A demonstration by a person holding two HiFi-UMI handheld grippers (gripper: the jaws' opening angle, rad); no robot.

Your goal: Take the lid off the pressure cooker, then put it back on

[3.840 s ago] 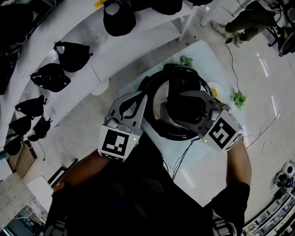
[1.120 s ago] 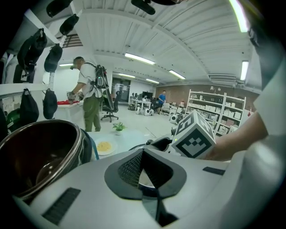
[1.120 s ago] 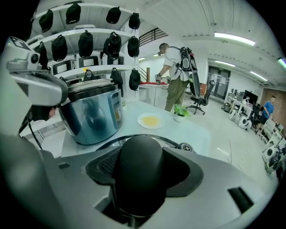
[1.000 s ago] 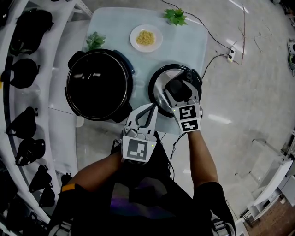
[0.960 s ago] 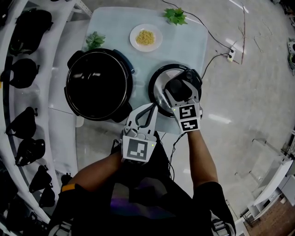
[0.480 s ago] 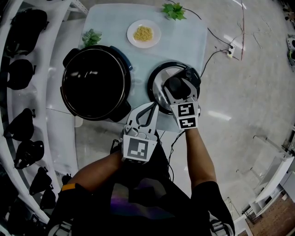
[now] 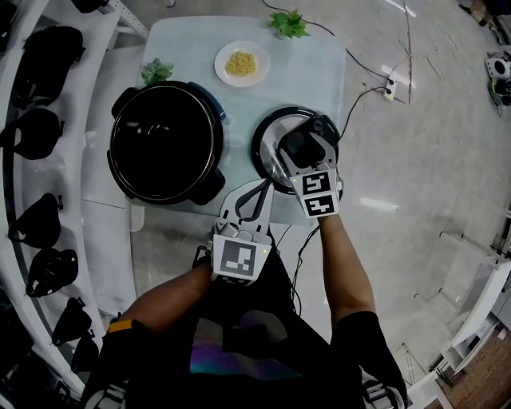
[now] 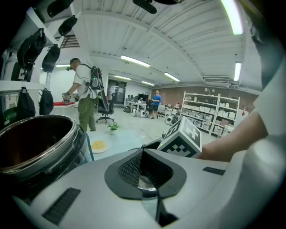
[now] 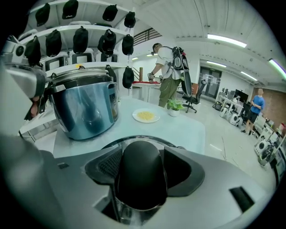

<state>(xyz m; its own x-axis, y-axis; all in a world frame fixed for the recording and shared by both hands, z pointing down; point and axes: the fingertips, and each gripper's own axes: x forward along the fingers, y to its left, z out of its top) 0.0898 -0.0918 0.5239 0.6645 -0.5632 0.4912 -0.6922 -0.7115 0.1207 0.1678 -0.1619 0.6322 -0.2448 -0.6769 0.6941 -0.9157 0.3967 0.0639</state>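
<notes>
Lid: off the pot, low over the near right part of the pale table. No view settles whether it rests on the tabletop or hangs just clear of it.
Knob: black and domed, at the lid's centre. From overhead it is mostly covered by the tool gripping it.
Right gripper: jaws clamped on the knob from both sides. Its marker cube hides the lid's near edge.
Left gripper: jaws drawn together at the tips with nothing between them, held at the table's near edge, just near and left of the lid. Contact with the lid's rim cannot be judged.
Pressure cooker: open and upright on the left half of the table, beside the lid. Its inside is dark, so the contents cannot be made out. The left gripper view cuts it off at the frame's left edge.
Plate: small and white, on the far side of the table. The yellow food on it is too small to identify.
Plants: two green sprigs, one at the far edge and one far left, half tucked behind the cooker.
Shelves: curved white rack on the left carrying dark bag-like items of unclear kind.
Bystander: a person with a backpack at a far bench, hands out of sight.
</notes>
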